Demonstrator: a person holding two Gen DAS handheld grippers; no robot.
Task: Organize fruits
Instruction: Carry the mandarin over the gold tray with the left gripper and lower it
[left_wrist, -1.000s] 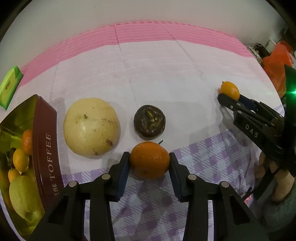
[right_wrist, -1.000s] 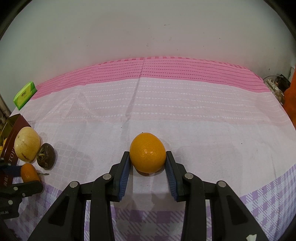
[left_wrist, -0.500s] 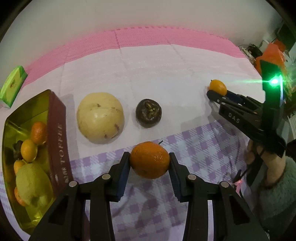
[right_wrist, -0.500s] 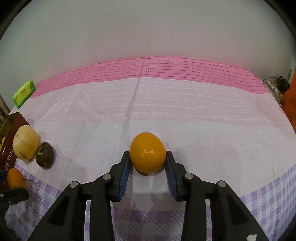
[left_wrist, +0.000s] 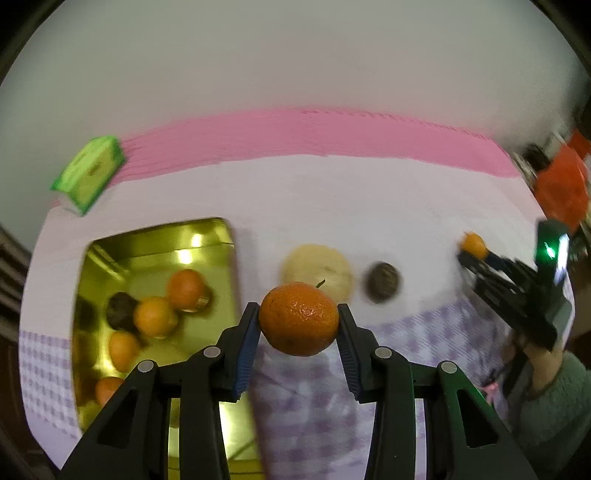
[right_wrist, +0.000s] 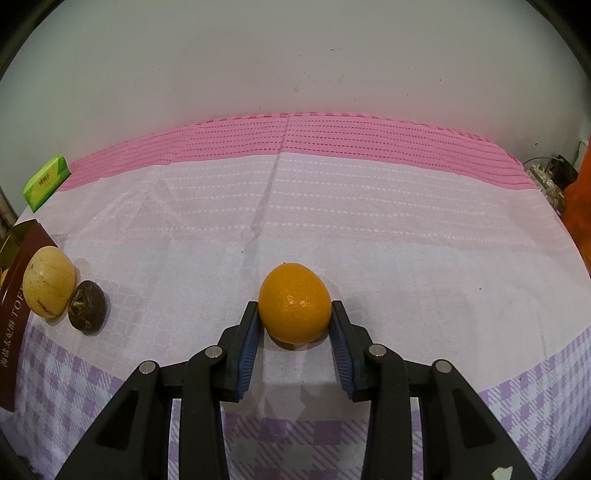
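Observation:
My left gripper (left_wrist: 297, 325) is shut on a tangerine (left_wrist: 298, 318) and holds it in the air, just right of the gold toffee tin (left_wrist: 218, 230), which holds several small fruits. A pale round fruit (left_wrist: 332, 267) and a dark mangosteen (left_wrist: 383, 287) lie on the cloth beyond. My right gripper (right_wrist: 293, 325) is shut on an orange citrus fruit (right_wrist: 294, 302) that rests on the cloth. The right gripper also shows in the left wrist view (left_wrist: 476, 254). In the right wrist view the pale fruit (right_wrist: 48, 282), the mangosteen (right_wrist: 87, 305) and the tin's wall (right_wrist: 14, 295) are at far left.
A green packet (left_wrist: 88, 173) lies at the table's back left, also in the right wrist view (right_wrist: 46, 182). An orange bag (left_wrist: 563, 184) and a power strip (right_wrist: 546, 177) sit off the table's right end. A white wall runs behind the table.
My left gripper has lifted the tangerine and swung left, so the tin's inside is in fuller view. The right gripper has stayed put on its orange.

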